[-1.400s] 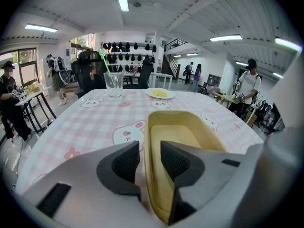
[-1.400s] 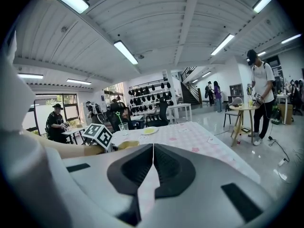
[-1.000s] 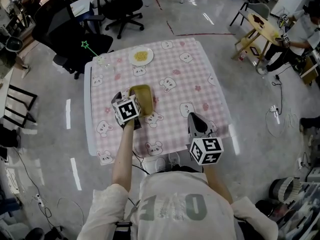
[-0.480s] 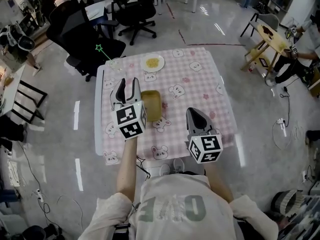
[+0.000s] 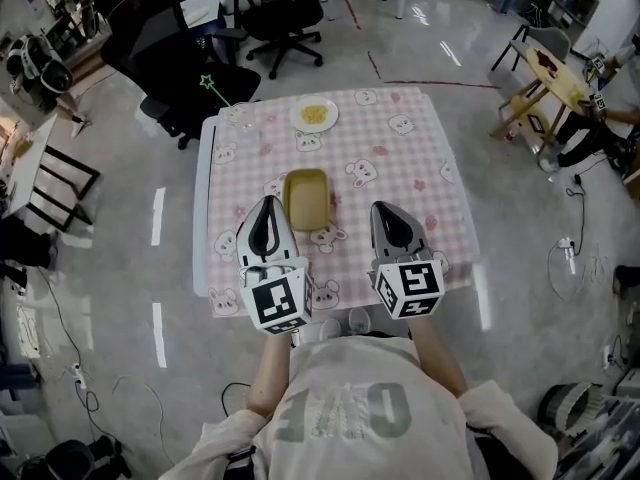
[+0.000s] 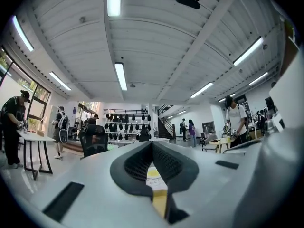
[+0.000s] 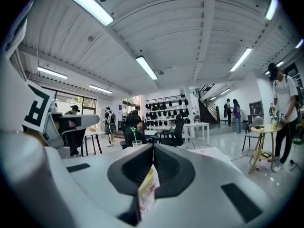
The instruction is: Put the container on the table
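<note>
Since a second before, my left claw (image 5: pixel 267 205) had come away from the container (image 5: pixel 307 198) and drawn back toward the person. Its jaws were pressed together with nothing between them. In the head view the container sat upright on the pink checked bench (image 5: pixel 400 168), at about three o'clock from the left claw's tip, near but apart. The right claw (image 5: pixel 386 209) was likewise pressed together and empty, with the container at about nine o'clock from it.

Container (image 5: pixel 306 198) of smooth, matt mustard plastic; tablecloth (image 5: pixel 400 183) of matt pink checked cloth; floor (image 5: pixel 120 268) glossy, reflective grey; left gripper (image 5: pixel 266 208) and right gripper (image 5: pixel 386 211) in smooth grey plastic with ribbed black pads (image 6: pixel 135 164).
</note>
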`<state>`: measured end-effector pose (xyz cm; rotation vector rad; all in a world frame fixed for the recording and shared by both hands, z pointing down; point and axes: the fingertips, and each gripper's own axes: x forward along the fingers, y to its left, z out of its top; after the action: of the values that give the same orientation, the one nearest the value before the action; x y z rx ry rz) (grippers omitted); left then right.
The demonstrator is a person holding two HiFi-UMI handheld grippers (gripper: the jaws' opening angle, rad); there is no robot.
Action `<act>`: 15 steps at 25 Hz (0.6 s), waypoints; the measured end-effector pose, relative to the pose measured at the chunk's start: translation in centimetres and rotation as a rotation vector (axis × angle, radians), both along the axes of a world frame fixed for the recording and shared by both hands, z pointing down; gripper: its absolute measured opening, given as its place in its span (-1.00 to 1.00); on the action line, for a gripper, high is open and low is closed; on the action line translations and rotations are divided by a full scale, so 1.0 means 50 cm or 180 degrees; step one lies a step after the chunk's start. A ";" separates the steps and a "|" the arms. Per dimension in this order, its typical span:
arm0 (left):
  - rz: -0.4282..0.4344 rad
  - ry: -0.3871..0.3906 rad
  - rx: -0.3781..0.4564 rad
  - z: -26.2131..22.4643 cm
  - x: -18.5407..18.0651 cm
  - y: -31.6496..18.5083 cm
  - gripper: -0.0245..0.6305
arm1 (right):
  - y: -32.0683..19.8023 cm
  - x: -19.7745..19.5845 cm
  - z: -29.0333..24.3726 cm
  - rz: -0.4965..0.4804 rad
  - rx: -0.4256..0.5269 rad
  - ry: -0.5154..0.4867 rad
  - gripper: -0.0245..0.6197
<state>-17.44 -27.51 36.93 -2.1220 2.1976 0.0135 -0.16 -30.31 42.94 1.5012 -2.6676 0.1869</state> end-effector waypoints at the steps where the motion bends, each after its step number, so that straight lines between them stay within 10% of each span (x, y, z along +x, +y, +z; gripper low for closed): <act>1: -0.0001 0.0008 -0.0008 0.013 -0.003 0.006 -0.84 | 0.000 -0.004 0.005 -0.0005 -0.0011 0.0011 -0.83; 15: -0.0101 -0.0039 -0.0068 0.054 -0.020 0.030 -0.84 | 0.020 -0.001 0.025 -0.0041 -0.0093 0.0016 -0.83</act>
<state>-18.46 -26.02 39.64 -2.0920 2.2342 -0.0254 -0.18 -29.30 44.16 1.4737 -2.6580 0.2201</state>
